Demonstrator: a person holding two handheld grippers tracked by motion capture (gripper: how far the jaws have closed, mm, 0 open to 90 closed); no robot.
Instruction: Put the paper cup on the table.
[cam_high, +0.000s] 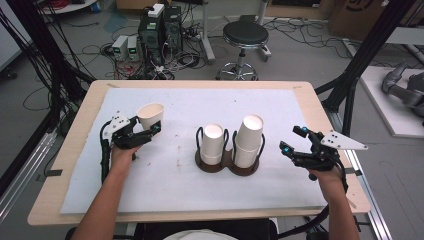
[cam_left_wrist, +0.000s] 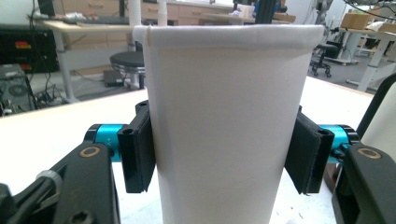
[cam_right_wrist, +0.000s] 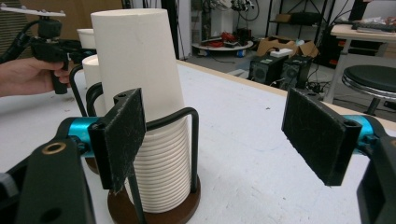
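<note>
One paper cup (cam_left_wrist: 224, 126) is clamped between the left gripper (cam_high: 145, 129) pads, held at the table's left, apart from the holder (cam_high: 227, 162). Two stacks (cam_high: 248, 141) remain racked. The right gripper (cam_right_wrist: 224, 135) hangs wide open, empty; set-down seemingly pending.

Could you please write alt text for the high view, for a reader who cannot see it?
The left gripper holds a single white paper cup above a white mat, while the open right gripper waits beside a dark two-slot cup holder. Each slot holds upside-down white cups, the right stack taller.
</note>
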